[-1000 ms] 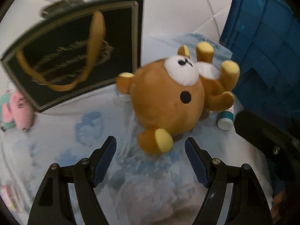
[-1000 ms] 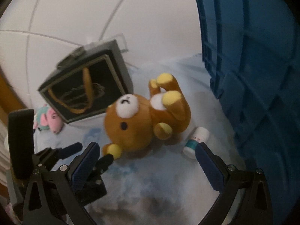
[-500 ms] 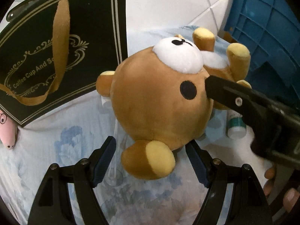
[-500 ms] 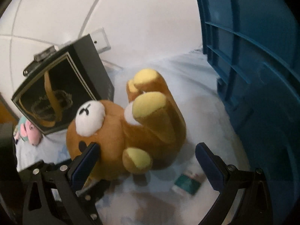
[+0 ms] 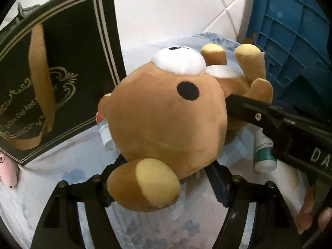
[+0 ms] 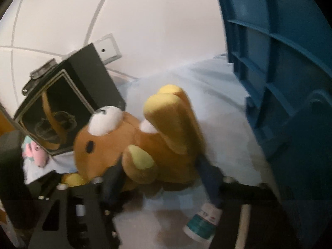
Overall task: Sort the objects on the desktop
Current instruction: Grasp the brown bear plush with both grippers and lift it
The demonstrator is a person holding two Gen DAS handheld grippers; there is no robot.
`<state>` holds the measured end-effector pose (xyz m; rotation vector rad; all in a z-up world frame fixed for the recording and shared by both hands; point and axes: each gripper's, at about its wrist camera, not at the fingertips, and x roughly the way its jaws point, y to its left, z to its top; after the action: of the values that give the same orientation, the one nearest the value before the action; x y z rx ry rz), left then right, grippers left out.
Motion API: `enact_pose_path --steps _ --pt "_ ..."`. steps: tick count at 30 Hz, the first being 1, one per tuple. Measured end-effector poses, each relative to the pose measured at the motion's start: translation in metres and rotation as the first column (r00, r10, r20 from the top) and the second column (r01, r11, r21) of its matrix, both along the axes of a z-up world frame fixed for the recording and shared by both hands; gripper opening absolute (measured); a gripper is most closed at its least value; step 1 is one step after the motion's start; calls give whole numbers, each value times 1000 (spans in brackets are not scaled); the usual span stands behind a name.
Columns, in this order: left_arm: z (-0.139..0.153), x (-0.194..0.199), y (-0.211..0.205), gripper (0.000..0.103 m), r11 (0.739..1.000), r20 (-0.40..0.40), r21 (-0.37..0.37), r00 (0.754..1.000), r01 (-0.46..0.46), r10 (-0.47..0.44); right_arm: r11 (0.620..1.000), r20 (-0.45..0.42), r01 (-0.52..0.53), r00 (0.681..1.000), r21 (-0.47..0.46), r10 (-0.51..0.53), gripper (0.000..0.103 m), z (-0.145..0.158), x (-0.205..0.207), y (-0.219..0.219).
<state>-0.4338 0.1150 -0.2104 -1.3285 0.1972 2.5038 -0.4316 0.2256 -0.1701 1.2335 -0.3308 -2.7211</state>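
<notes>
Brown plush bear (image 5: 166, 112) lying on its back, head deep between the jaws of the left gripper (image 5: 164, 178), body and one arm between the jaws of the right gripper (image 6: 159, 174). Both pairs of jaws set against the plush on each side, half open, seemingly closed on it; squeeze hard to confirm, since the right view is blurred. Small white bottle with green label (image 5: 264, 155) just outside the right jaw, on the blue-flowered cloth (image 5: 83, 166) of the bench. Black gift bag (image 5: 51, 78) beyond the left jaw, touching or nearly touching the bear's ear; pink toy (image 5: 8, 172) further out on that side. Blue crate (image 6: 280, 83) ahead and to the right, near the feet. Step in hand, by judgement: grasping the bear with two grippers. Next move probably a level lift together and a carry to the crate, without knocking over the bottle.
</notes>
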Motion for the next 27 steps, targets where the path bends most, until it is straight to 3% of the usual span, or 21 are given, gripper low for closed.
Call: enact_pose_path --steps 8,11,12,14,15,17,18,19,22,23,27 --pt "11 40 -31 69 998 -1 -40 999 -51 51 996 18 -78 997 -51 79 55 9 20 -20" --pt "11 67 -62 69 994 20 -54 995 -96 97 984 39 -156 986 -83 160 48 11 39 -48" --pt "12 73 -69 69 993 16 -59 994 -106 107 978 44 -188 980 -94 193 39 11 45 -58" --pt "11 86 -78 69 989 11 -89 992 -120 122 959 67 -259 961 -115 267 38 10 59 -81" --pt "7 90 -84 69 986 20 -103 991 -132 134 959 67 -269 959 -91 275 42 11 67 -89" --pt "7 95 -94 69 983 41 -92 986 -157 162 965 52 -256 965 -51 259 65 15 75 -100" --pt "13 93 -98 69 983 44 -69 984 -169 172 967 45 -249 967 -55 251 85 18 77 -101" --pt "19 96 -104 69 983 37 -48 983 -179 181 969 39 -241 969 -54 244 91 21 78 -99" --pt "43 102 -105 70 983 4 -13 983 -182 182 981 14 -191 981 -22 191 91 38 76 -85" --pt "45 103 -104 76 984 -3 -7 984 -175 175 984 12 -177 984 -23 177 91 40 77 -79" --pt "54 76 -85 80 987 -3 -22 987 -159 159 990 25 -135 990 -47 137 103 50 64 -56"
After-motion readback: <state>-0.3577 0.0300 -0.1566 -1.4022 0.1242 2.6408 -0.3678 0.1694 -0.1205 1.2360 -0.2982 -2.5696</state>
